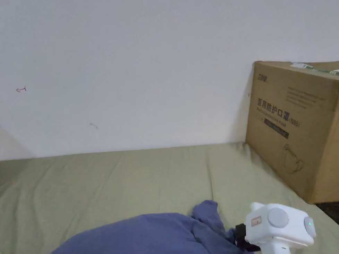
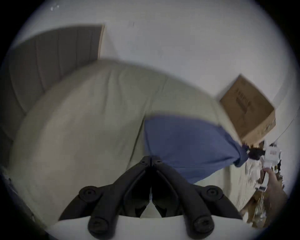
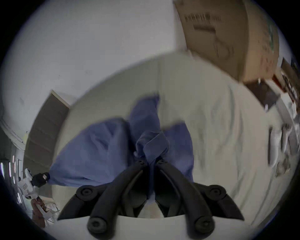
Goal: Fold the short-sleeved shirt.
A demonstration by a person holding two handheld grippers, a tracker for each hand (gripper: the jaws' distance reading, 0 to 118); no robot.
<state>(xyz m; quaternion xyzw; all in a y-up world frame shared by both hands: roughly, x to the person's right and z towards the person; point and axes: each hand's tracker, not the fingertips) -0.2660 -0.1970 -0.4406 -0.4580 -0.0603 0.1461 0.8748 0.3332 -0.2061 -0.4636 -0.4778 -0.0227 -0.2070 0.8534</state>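
Note:
A blue short-sleeved shirt [image 1: 148, 237] billows above a bed covered by a pale green sheet [image 1: 108, 183]. In the head view my right gripper [image 1: 240, 239] pinches the shirt's right corner near the bottom edge. In the right gripper view the black jaws of the right gripper [image 3: 151, 161] are shut on a bunched fold of the shirt [image 3: 103, 151]. In the left gripper view the left gripper [image 2: 151, 160] has its jaws closed together on the near edge of the shirt [image 2: 186, 146]. The cloth hangs stretched between the two grippers.
A large cardboard box [image 1: 301, 135] stands at the right end of the bed against the white wall [image 1: 145, 64]. A brown headboard [image 2: 53, 58] rises at the bed's left end. Clutter lies on the floor beyond the box [image 3: 284, 146].

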